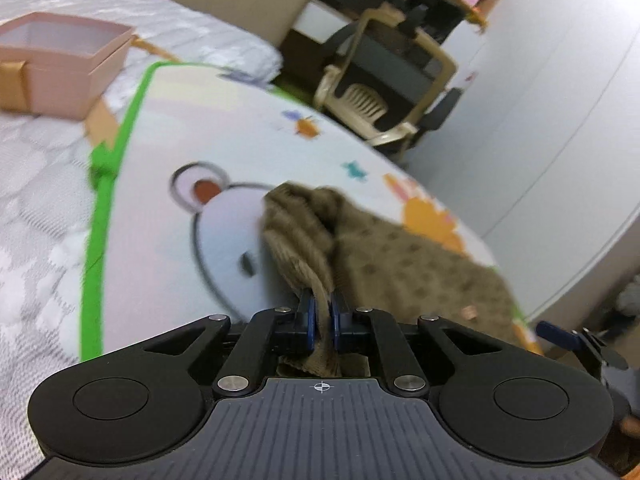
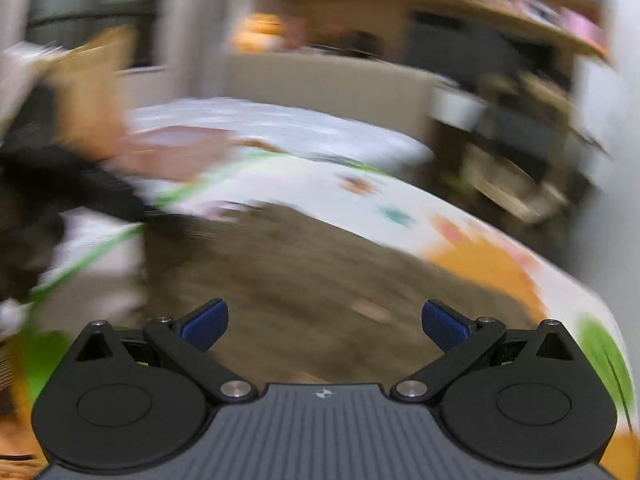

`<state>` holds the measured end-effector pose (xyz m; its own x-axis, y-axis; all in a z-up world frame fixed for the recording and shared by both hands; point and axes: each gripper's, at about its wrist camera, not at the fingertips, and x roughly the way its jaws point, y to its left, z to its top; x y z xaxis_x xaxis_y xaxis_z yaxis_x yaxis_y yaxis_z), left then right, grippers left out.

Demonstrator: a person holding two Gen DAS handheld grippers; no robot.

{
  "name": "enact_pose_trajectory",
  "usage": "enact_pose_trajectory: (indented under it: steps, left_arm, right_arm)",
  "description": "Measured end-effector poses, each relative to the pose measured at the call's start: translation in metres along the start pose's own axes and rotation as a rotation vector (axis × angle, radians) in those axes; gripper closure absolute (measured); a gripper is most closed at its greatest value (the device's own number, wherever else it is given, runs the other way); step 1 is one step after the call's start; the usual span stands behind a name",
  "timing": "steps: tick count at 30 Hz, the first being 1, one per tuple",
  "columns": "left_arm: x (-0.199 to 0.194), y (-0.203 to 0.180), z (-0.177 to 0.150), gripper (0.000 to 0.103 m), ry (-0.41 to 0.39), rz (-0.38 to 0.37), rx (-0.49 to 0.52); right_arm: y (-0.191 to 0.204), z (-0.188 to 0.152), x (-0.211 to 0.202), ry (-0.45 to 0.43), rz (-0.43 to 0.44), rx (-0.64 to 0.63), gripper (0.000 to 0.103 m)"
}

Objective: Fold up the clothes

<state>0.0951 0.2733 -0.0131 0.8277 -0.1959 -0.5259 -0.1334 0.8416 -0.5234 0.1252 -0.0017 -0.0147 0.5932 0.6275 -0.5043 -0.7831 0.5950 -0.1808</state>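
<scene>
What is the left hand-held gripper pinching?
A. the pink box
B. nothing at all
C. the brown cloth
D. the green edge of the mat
C: the left hand-held gripper has its blue pads closed on a bunched fold of the brown dotted cloth, which lies on the cartoon play mat; the pink box sits far off, untouched.

A brown garment (image 1: 400,264) with darker dots lay spread at lower right of the left view, one ribbed edge bunched and lifted at centre.
</scene>
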Motion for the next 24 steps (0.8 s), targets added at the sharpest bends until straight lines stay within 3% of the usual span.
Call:
enact_pose_trajectory:
  steps: [3,6,9,13,15,17,19,24]
  left_arm:
    - [0.001,-0.008,0.012,0.095,0.006,-0.041,0.005]
    - [0.001,-0.012,0.019,0.095,0.022,-0.094,-0.012]
    - [0.005,-0.015,0.021,0.095,0.020,-0.121,-0.003]
    - [0.005,-0.014,0.024,0.095,-0.005,-0.153,-0.012]
    - [-0.002,-0.011,0.027,0.090,-0.043,-0.142,-0.003]
    - [-0.010,-0.005,0.029,0.061,-0.066,-0.115,0.005]
    - [-0.013,0.004,0.029,0.048,-0.063,-0.086,-0.006]
    - [0.005,0.021,0.011,0.045,0.048,-0.059,-0.061]
  right_arm:
    - [0.049,0.010,0.034,0.010,0.042,-0.170,0.000]
    - [0.077,0.017,0.078,0.072,0.037,-0.241,0.000]
    - [0.085,0.023,0.110,0.099,-0.058,-0.251,0.001]
    - [0.076,0.021,0.116,0.111,-0.087,-0.188,0.009]
    - [0.070,0.016,0.109,0.112,-0.087,-0.159,0.011]
    - [0.063,0.009,0.102,0.109,-0.092,-0.138,0.011]
    - [0.059,0.005,0.099,0.102,-0.084,-0.122,0.011]
    - [0.055,0.005,0.094,0.089,-0.077,-0.126,0.011]
